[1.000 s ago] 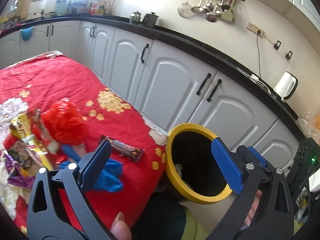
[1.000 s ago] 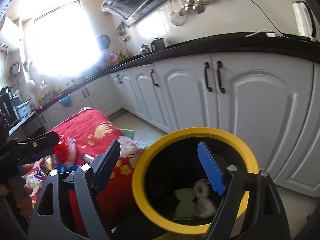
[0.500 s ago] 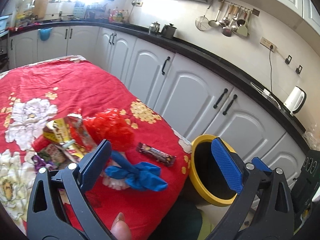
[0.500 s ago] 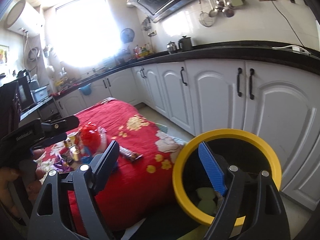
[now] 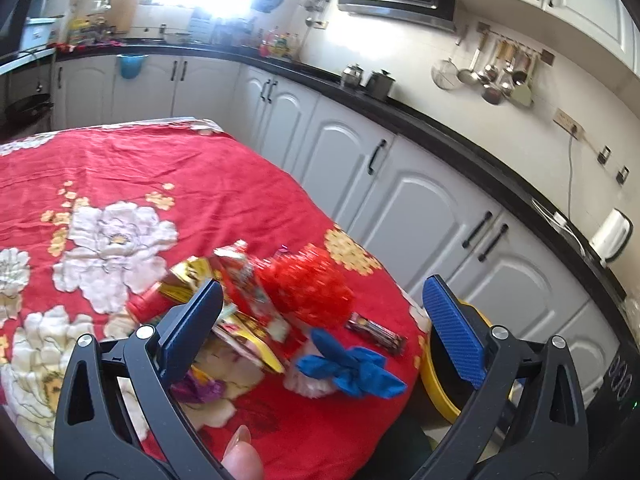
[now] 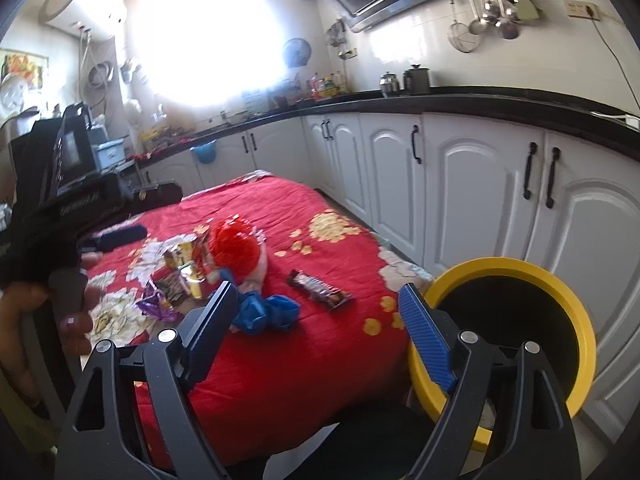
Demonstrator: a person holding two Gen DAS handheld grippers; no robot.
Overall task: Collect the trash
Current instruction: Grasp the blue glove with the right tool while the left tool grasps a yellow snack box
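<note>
Both tongs are spread wide and empty: the left gripper (image 5: 320, 328) hovers above the heap of crinkled foil wrappers (image 5: 224, 300), red mesh ball (image 5: 308, 292) and knotted blue plastic bag (image 5: 352, 368), likely choosing a piece, while the right gripper (image 6: 316, 320) waits beside the yellow-rimmed black bin (image 6: 560, 292) off the table's corner. A red floral tablecloth (image 5: 180, 176) covers the table; white kitchen cabinets (image 6: 472, 184) run behind.

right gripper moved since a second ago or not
Yes. The right gripper has swung left, away from the yellow bin, which slid rightward in its view, toward the trash on the red tablecloth.
</note>
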